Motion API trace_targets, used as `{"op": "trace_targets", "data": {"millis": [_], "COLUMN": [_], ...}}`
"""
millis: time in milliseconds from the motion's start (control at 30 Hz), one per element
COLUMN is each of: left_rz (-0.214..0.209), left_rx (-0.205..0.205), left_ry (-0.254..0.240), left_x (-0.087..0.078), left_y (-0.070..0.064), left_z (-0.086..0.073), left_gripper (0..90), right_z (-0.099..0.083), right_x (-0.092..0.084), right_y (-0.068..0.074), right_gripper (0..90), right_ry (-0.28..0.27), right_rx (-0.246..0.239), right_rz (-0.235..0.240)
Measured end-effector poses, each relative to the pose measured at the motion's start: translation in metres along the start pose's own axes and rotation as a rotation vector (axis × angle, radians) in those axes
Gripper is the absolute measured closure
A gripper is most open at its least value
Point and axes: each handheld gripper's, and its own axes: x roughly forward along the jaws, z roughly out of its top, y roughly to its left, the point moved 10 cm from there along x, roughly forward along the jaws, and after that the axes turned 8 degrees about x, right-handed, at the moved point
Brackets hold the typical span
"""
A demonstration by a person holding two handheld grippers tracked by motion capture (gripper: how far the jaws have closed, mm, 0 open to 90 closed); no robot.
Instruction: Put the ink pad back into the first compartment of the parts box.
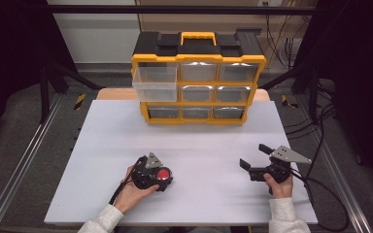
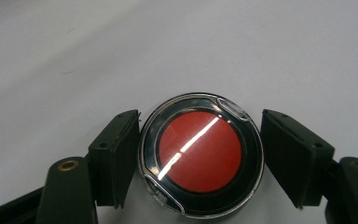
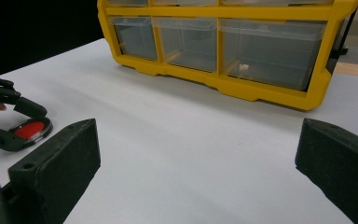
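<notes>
— Step in hand? Left gripper (image 2: 200,161) clenched on the red round case (image 2: 200,158), flat on the bench (image 1: 199,145) near the front edge, left of middle.

— Next? Probably lifting it toward the pulled-out drawer (image 1: 154,83) (top left of the organizer (image 1: 197,80)). Right gripper (image 1: 255,161) released, idle toward the front right corner.
</notes>
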Motion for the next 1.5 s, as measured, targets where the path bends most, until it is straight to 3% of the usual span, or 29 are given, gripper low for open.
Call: {"op": "trace_targets", "data": {"millis": [533,1500], "left_rz": [-0.009,0.032], "left_rx": [-0.014,-0.071], "left_ry": [-0.038,-0.165], "left_x": [-0.013,-0.067], "left_y": [0.004,0.031], "left_z": [0.008,0.029], "left_gripper": [29.8,29.9], "right_z": [0.0,-0.002], "right_x": [0.0,0.0], "right_y": [0.0,-0.002], "right_gripper": [0.4,0.4], "right_ry": [0.001,0.01], "right_rx": [-0.001,0.005], "right_rz": [0.002,-0.004]}}
